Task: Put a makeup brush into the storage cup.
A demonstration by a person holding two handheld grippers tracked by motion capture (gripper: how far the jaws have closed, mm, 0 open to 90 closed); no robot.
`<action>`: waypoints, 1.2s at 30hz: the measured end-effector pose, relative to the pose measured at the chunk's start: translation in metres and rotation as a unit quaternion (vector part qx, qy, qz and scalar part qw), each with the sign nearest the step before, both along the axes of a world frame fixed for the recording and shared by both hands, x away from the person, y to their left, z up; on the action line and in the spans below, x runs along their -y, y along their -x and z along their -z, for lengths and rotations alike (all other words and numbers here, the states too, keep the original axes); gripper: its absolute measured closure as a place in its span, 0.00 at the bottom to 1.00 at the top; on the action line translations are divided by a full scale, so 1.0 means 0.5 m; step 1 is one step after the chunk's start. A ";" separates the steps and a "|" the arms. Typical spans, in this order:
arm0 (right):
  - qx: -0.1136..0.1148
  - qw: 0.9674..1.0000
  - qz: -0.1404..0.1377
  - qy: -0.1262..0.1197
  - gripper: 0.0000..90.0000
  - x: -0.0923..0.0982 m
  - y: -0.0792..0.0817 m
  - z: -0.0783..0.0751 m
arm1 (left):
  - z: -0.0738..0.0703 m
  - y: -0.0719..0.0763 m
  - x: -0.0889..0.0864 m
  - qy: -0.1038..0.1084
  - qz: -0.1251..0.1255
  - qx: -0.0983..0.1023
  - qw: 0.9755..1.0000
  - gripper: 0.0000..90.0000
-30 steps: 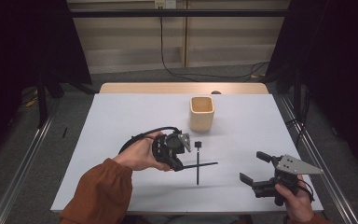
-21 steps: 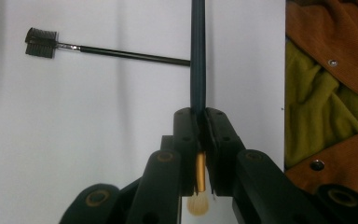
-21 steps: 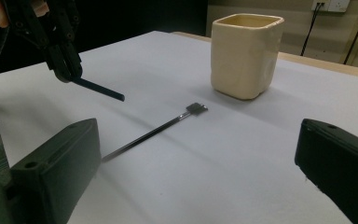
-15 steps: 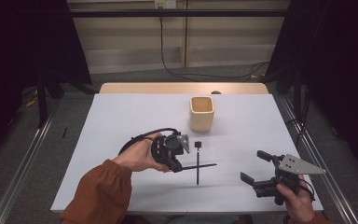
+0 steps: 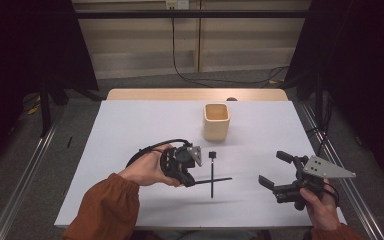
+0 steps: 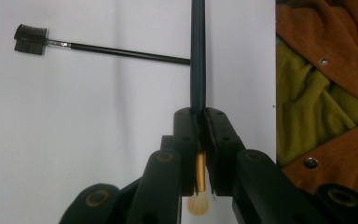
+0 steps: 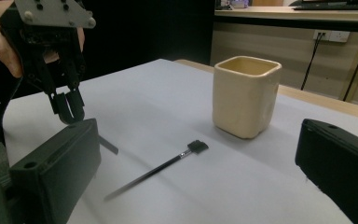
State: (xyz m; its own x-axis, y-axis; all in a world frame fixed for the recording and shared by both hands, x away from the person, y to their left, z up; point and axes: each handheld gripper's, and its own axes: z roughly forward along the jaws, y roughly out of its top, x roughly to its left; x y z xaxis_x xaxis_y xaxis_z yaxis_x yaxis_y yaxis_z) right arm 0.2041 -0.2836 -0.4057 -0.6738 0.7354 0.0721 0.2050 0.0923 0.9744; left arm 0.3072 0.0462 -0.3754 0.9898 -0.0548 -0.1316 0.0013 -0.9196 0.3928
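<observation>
Brushes numbered two: a long dark-handled brush with a gold band and pale bristles [image 6: 198,70], pinched tight in the left gripper [image 5: 189,176] and held across the white table [image 5: 130,130], and a thin black comb-headed brush [image 5: 212,172] lying flat beside it. One cream square cup [image 5: 216,121] stood farther back. The pale bristles were mostly hidden behind the jaws. The right gripper [image 5: 275,170] was spread wide, holding nothing. Nothing had moved since earlier.
</observation>
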 end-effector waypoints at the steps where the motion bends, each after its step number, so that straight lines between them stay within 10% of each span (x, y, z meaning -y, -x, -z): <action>1: -0.001 1.000 -0.003 0.000 0.00 -0.002 -0.001 -0.002 | 0.000 0.001 0.000 -0.001 -0.001 -0.004 1.000 0.93; 14: -0.014 0.995 -0.095 0.023 0.00 -0.042 -0.027 -0.055 | 0.005 -0.003 0.004 -0.002 -0.002 -0.004 1.000 0.93; 36: -0.100 0.965 -0.196 0.140 0.06 -0.141 -0.104 -0.073 | 0.005 -0.007 0.003 -0.017 -0.009 -0.011 1.000 0.93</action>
